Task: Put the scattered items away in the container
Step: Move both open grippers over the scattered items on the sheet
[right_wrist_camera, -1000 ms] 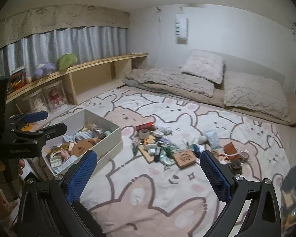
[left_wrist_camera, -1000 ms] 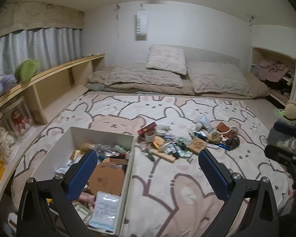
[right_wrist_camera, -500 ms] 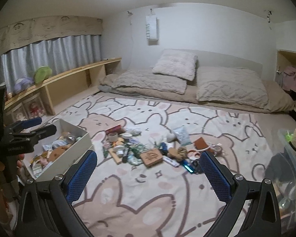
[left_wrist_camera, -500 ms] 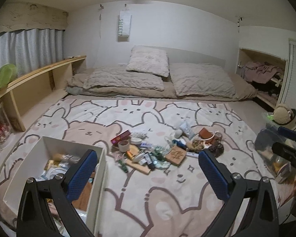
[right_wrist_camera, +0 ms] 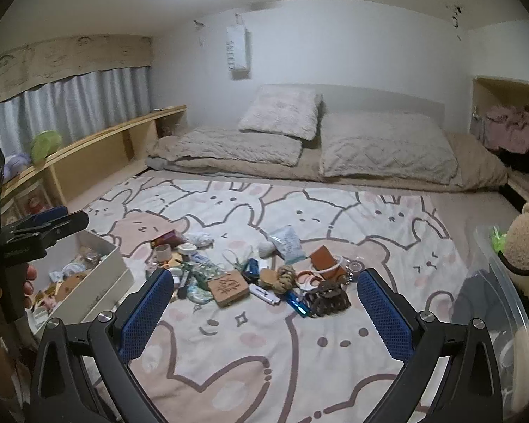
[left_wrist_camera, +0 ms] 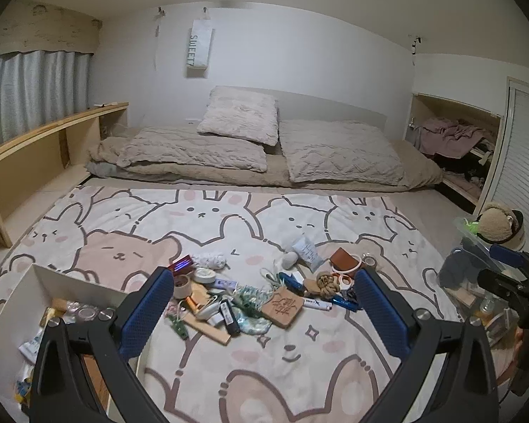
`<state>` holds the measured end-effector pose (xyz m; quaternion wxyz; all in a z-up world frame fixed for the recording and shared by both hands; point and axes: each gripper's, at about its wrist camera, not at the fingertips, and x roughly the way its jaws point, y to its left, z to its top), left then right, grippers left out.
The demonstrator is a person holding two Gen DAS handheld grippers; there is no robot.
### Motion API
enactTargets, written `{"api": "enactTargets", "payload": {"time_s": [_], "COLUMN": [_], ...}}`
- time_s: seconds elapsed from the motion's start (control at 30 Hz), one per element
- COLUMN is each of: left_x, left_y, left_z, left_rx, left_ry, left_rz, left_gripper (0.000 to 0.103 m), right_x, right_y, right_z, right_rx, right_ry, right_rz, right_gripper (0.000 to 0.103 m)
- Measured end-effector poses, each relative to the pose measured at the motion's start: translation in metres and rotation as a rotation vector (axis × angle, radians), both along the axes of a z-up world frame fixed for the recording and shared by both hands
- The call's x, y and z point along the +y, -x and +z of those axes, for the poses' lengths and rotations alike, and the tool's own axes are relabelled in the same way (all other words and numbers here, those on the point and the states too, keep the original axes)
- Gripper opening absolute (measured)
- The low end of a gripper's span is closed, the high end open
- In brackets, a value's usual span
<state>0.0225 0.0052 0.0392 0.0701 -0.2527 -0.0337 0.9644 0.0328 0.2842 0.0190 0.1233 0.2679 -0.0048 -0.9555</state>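
Note:
A pile of small scattered items lies on the bunny-print blanket [left_wrist_camera: 271, 370]: a wooden coaster [left_wrist_camera: 282, 307], a brown hair claw [right_wrist_camera: 328, 301], a tape roll [left_wrist_camera: 181, 286], a white packet [left_wrist_camera: 306, 251] and pens. The white container box [left_wrist_camera: 77, 283] stands at the left, partly filled; it also shows in the right wrist view [right_wrist_camera: 98, 278]. My left gripper [left_wrist_camera: 264, 320] is open and empty, held above the blanket short of the pile. My right gripper [right_wrist_camera: 264, 313] is open and empty, also short of the pile.
A clear plastic bin [right_wrist_camera: 511, 303] with a plush toy [right_wrist_camera: 525, 239] stands at the right. A wooden shelf [left_wrist_camera: 42, 141] runs along the left wall. Pillows and a folded duvet [left_wrist_camera: 264, 155] lie at the back.
Both grippers have swung right, so the white box has slid to the left edge of each view and the pile has moved toward the centre. Both stay open.

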Motion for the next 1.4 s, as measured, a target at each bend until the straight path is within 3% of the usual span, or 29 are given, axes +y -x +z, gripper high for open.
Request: {"api": "enactTargets", "payload": {"time_s": [0.13,0.43,0.83,0.97,1.17,1.4], "left_x": [0.006,0.015,-0.028,-0.045,-0.061,-0.050], "left_y": [0.022,0.067,0.098,0.110,0.126,0.136], "left_z": [-0.011,-0.059,-0.123,-0.145,-0.168,-0.188], "left_rx": [-0.006,-0.060,-0.154,-0.212,-0.315,-0.367], "left_ry": [-0.013,0.037,0.050,0.005,-0.077,0.007], "left_rz": [-0.002,0.036,0.065,0.040,0.002,-0.034], "left_gripper": [0.103,0.103,0.103,0.103,0.103,0.103], "right_x": [0.008,0.022,0.032,0.027,0.014,0.003], "right_y": [0.016,0.058,0.096,0.100,0.102,0.099], "right_z": [-0.007,-0.038,-0.086,-0.100,-0.136,-0.171], "right_rx": [-0.013,-0.048,-0.155,-0.189,-0.298,-0.421], "right_ry": [-0.002,0.008,0.036,0.020,0.007,0.012], "right_rz": [-0.016,-0.050,-0.146,-0.143,-0.120,-0.087], "right_gripper": [0.103,0.103,0.103,0.103,0.103,0.103]}}
